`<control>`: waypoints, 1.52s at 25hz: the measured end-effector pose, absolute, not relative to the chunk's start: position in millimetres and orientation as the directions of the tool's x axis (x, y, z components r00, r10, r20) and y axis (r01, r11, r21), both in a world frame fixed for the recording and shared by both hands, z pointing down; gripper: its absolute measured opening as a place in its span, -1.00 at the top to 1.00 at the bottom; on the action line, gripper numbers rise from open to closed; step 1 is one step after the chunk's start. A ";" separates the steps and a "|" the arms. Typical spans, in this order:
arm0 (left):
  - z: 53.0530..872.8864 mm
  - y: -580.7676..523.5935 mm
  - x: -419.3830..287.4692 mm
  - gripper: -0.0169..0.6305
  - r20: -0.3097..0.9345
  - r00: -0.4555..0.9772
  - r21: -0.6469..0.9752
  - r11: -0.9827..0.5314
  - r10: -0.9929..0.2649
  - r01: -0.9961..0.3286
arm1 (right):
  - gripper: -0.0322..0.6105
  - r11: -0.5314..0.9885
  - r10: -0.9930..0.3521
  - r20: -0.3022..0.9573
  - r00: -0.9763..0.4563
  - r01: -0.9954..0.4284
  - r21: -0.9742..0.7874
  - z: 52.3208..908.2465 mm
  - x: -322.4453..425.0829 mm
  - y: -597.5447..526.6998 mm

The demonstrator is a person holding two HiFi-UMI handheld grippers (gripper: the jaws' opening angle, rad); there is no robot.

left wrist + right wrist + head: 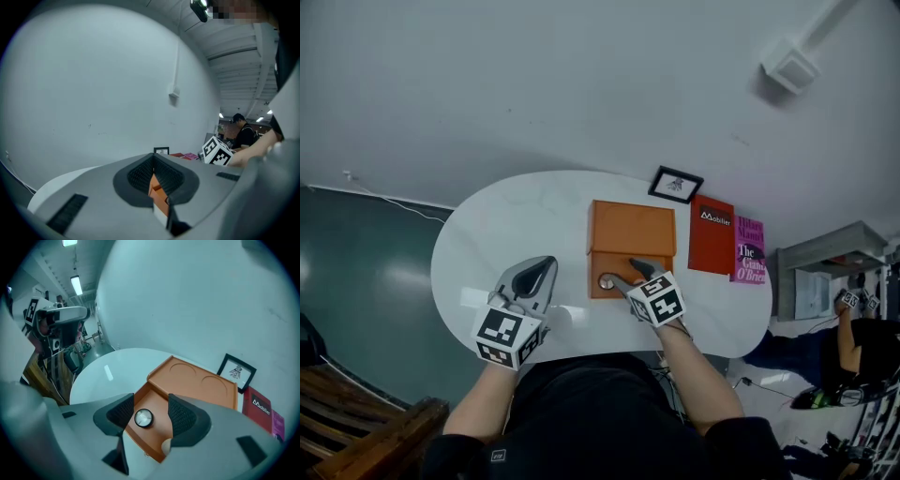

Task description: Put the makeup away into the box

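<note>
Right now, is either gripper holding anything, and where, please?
Nothing: the right gripper is open above the compact in the box; the left gripper is shut, empty.

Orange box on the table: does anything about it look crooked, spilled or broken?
Nothing stands out. The orange box sits flat on the white table with no damage showing. A round compact lies flat in its open front compartment, below the open right gripper. Nothing is spilled.

Grey left claw (547, 265), right claw (626, 274), black shirt (581, 412)
</note>
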State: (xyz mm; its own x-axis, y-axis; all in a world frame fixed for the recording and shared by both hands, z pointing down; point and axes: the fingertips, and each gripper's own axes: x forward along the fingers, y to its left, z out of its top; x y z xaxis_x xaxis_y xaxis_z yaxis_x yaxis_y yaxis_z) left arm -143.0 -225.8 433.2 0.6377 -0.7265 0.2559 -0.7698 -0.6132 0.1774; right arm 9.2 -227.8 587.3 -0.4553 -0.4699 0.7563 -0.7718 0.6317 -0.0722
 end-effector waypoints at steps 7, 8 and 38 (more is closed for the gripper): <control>407.0 -228.0 -116.3 0.93 0.238 0.639 0.140 -0.625 -0.732 -0.768 | 0.17 0.613 -0.559 0.649 -0.515 -0.784 -0.094 531.8 40.1 -226.6; 404.0 -226.4 -110.4 0.93 0.243 0.636 0.136 -0.624 -0.732 -0.770 | 0.17 0.615 -0.568 0.630 -0.529 -0.782 -0.103 524.0 46.2 -226.1; 273.0 -217.2 -10.1 0.93 0.060 0.463 -0.087 -0.466 -0.885 -0.880 | 0.79 0.572 -0.806 -0.161 -0.570 -0.819 0.039 257.0 195.5 -202.9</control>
State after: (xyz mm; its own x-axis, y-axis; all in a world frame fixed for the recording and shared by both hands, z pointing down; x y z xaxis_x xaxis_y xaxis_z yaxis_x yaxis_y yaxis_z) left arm -10.1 -217.2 273.0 0.4627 -0.8845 0.0601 -0.8803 -0.4664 -0.0871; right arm 195.5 -202.9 257.0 -0.5699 -0.8059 -0.1608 -0.8195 0.5718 0.0388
